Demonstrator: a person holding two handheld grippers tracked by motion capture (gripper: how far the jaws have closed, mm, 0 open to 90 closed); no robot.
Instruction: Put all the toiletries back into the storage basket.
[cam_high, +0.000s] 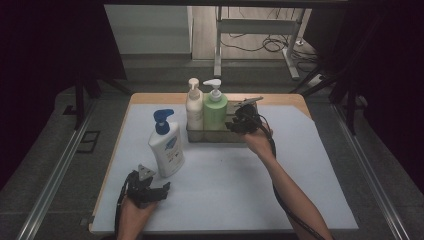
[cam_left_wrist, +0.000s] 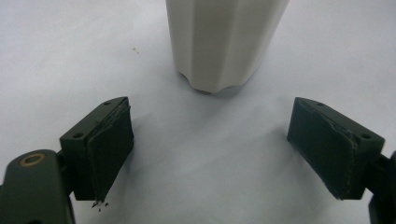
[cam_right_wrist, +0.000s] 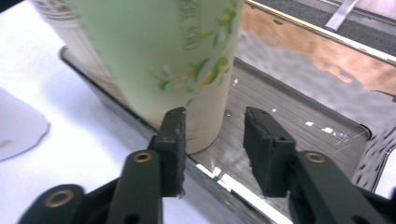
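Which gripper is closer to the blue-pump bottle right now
Left. The left gripper sits just in front of the blue-pump bottle, jaws open; the right gripper is off at the metal tray.

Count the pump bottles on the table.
3: a cream pump bottle and a green pump bottle stand side by side in the metal tray; a white bottle with blue pump stands outside it, front-left.

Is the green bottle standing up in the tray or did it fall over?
Standing up. The green bottle sits upright in the metal tray, pump on top, beside the cream bottle.
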